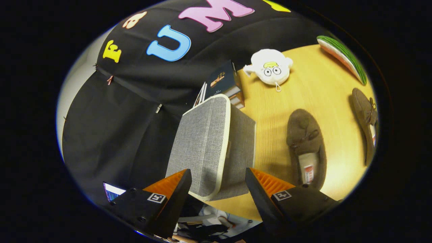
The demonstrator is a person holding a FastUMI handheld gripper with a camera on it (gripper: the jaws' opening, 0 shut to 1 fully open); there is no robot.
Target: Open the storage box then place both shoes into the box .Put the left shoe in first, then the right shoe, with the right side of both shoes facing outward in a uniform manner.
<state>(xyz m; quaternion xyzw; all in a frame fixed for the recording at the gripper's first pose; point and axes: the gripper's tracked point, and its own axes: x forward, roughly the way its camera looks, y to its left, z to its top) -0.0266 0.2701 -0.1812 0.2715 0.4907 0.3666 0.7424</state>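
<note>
Two brown shoes (pixel 306 145) (pixel 365 118) wait on the bench (pixel 270 111) beyond the grey storage box (pixel 206 148), whose lid seems closed, while the gripper (pixel 218 180) spreads its jaws wide around the box's near edge, probably to open it

The storage box (pixel 211 145) stands on the table (pixel 324 87), books (pixel 224 84) behind it, two shoes (pixel 306 145) beside it, spread gripper (pixel 218 179) fingers flanking its near end.
</note>
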